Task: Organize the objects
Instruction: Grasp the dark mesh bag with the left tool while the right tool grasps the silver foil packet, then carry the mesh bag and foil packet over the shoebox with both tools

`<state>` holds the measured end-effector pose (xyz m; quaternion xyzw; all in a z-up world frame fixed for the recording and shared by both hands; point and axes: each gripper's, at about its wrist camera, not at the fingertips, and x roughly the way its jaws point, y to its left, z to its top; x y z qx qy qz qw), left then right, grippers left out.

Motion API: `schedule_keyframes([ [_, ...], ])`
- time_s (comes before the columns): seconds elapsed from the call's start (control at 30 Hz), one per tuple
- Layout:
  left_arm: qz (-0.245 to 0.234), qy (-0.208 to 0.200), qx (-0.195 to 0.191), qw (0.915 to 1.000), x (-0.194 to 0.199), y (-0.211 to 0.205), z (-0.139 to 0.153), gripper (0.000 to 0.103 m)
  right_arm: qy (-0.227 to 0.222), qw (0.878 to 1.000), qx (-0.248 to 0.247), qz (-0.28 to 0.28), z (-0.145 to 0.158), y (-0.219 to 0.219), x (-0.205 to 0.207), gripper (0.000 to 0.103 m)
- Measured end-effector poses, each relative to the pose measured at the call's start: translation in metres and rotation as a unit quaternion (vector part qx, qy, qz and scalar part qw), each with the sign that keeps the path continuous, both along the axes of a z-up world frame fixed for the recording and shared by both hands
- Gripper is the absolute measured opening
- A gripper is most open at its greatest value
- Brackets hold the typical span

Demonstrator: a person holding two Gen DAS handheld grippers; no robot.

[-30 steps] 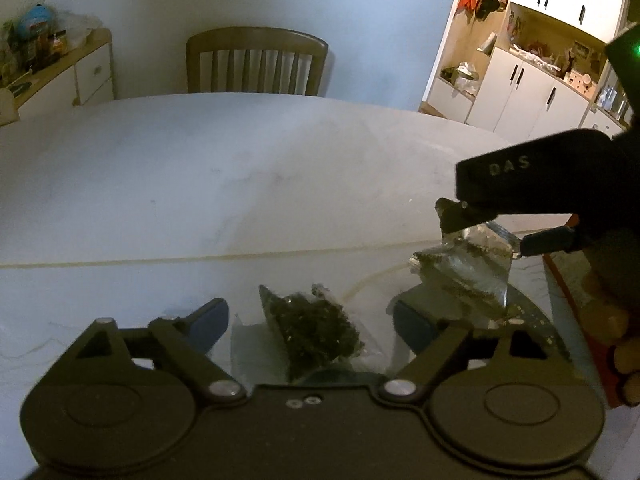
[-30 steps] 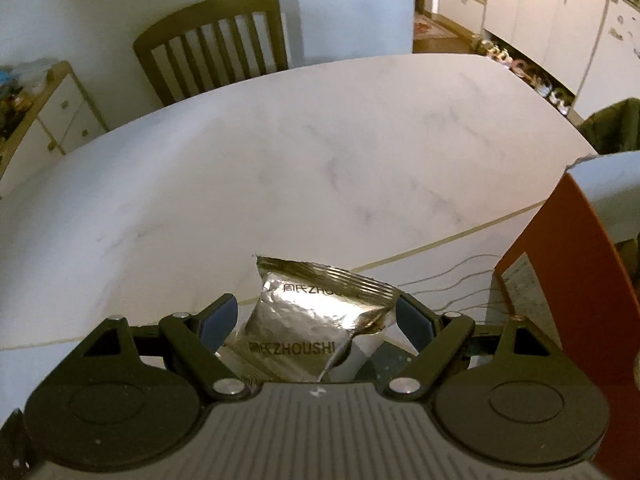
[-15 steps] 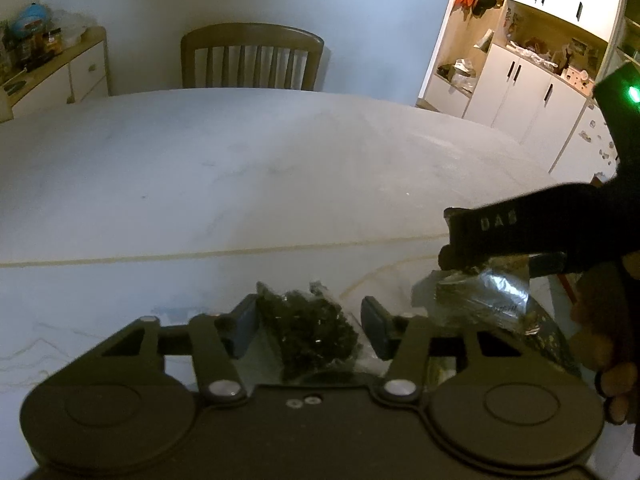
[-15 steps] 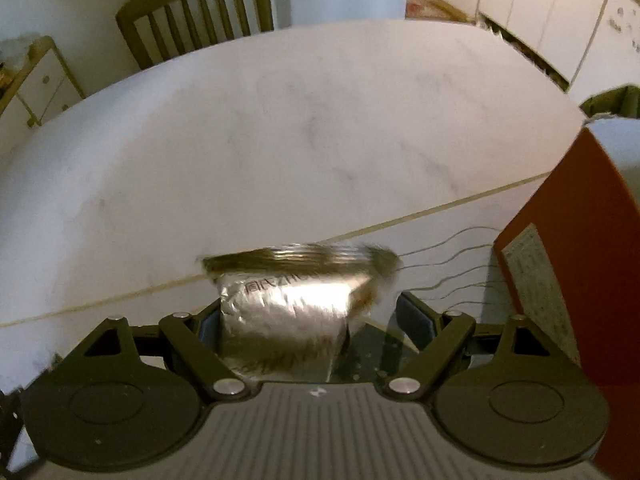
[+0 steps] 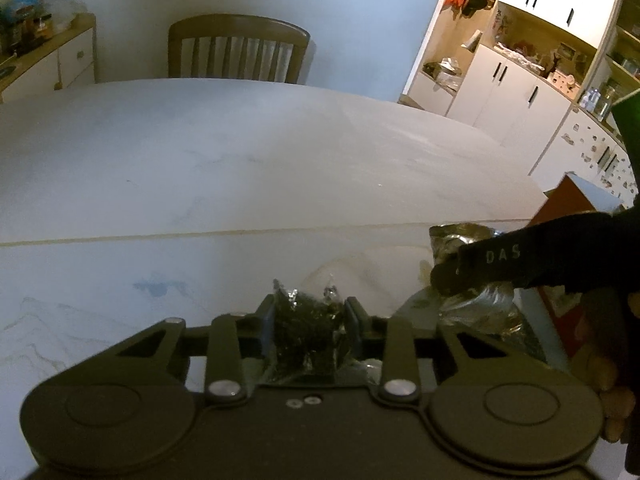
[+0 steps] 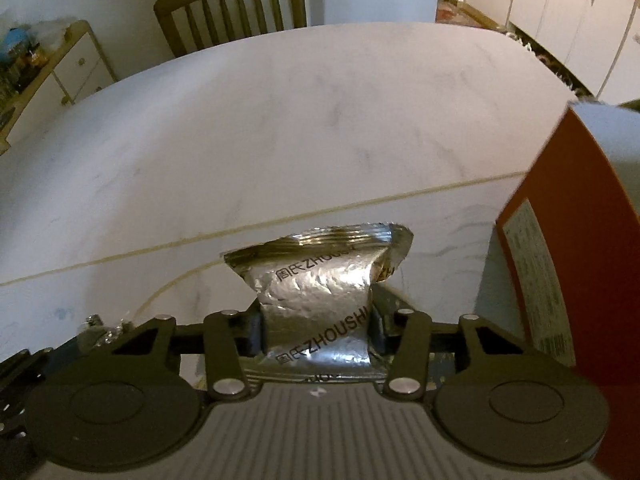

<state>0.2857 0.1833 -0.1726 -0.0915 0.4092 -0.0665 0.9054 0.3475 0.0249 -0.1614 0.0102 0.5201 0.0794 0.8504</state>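
Grippers worked side by side at the near edge of a pale marble table (image 5: 240,168). The left gripper (image 5: 310,322) had just been closing, and its blue pads pinched a small clear packet of dark dried bits (image 5: 308,328) between them, the packet's crinkled top poking up past the fingertips. To its right, in the left wrist view, the right gripper (image 5: 448,280) showed as a black finger marked with pale letters, pressed against a crumpled silver pouch (image 5: 460,240), with a hand (image 5: 604,364) wrapped round the handle at the far right edge. From the right wrist view, that right gripper (image 6: 316,330) had likewise just been closing, and its jaws were clamped on the silver pouch (image 6: 320,288), squeezing it into a waist so that its sealed top flared wide above the fingers; dark printed lettering ran across the foil. Low at the left of that view a bit of the clear packet (image 6: 104,326) glinted. Just right of the pouch stood an orange box (image 6: 560,248) with a pale label on its side. A thin tan seam crossed the table beyond both packets. Past the far edge stood a wooden chair (image 5: 238,50), a low sideboard (image 5: 48,64) at far left, and white cabinets (image 5: 516,84) at far right.
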Motion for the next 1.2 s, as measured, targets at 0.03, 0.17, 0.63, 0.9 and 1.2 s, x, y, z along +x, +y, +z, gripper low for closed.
schedule_keyframes([
  [0.03, -0.001, 0.001, -0.001, 1.0000, -0.002, -0.001, 0.002, 0.033, 0.002, 1.000, 0.003, 0.002, 0.001, -0.002, -0.003, 0.046],
  [0.17, 0.002, 0.006, -0.009, 0.9999, -0.010, -0.004, 0.010, 0.033, 0.005, 1.000, 0.018, 0.009, 0.009, -0.009, -0.019, 0.045],
  [0.63, -0.004, -0.010, -0.020, 0.9997, -0.058, -0.042, 0.069, 0.033, -0.009, 0.995, 0.082, 0.050, 0.071, -0.051, -0.075, 0.045],
  [0.9, -0.020, -0.033, -0.005, 0.9992, -0.082, -0.091, 0.109, 0.033, -0.050, 0.993, 0.084, 0.073, 0.107, -0.090, -0.102, 0.045],
  [1.2, -0.030, -0.067, 0.006, 0.9973, -0.090, -0.147, 0.136, 0.033, -0.071, 0.990, 0.093, 0.076, 0.130, -0.143, -0.113, 0.045],
])
